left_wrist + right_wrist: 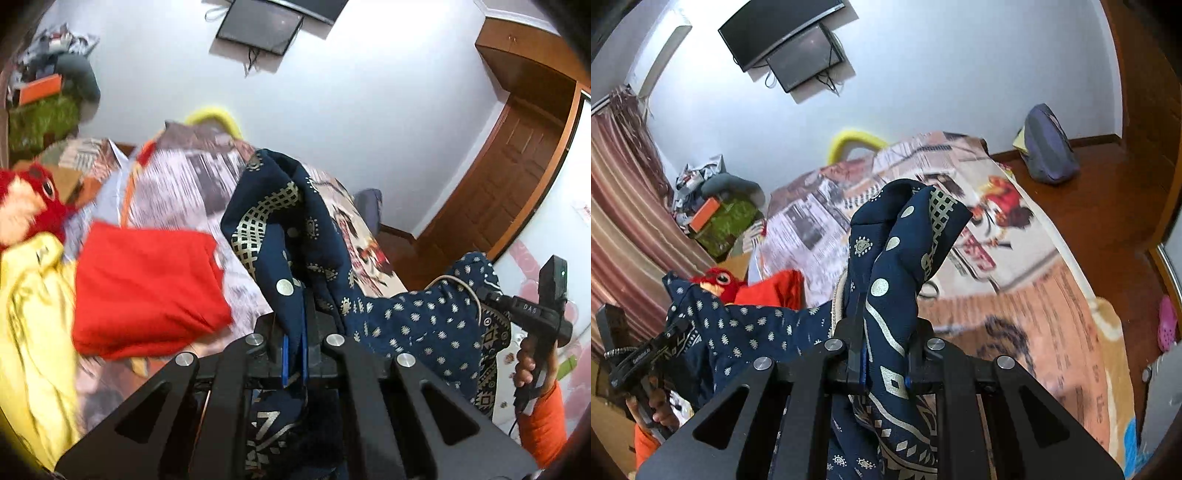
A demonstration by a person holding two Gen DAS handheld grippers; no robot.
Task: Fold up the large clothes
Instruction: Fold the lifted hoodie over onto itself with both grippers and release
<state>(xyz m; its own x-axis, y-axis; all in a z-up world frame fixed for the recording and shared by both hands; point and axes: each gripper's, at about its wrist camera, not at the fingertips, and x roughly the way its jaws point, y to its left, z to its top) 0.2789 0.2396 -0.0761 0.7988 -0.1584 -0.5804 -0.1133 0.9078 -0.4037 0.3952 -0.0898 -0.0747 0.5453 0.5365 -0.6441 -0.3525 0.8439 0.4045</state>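
On the far left of the bed [192, 173] lie a yellow garment [33, 314], a red plush toy [29, 203] and a folded red cloth [147, 288]; none of them is in play. The step in hand looks to me like the lift-and-spread: the left gripper [295, 332] is pinched tight on a bunched edge of the navy patterned garment [413, 317], which hangs in the air between the two tools, clear of the bedspread. Further right, the right gripper [884, 354] clamps another thick wad of the same cloth, its jaws pressed onto the fabric. Next, I'd guess, the hands must draw apart to pull the span taut, then lay it flat on the bed (the open stretch of bedspread seems roomy enough). As for writing, the right tool's handle shows "DAS" [529, 307] in the left view; the bedspread's print has lettering too blurred to read.
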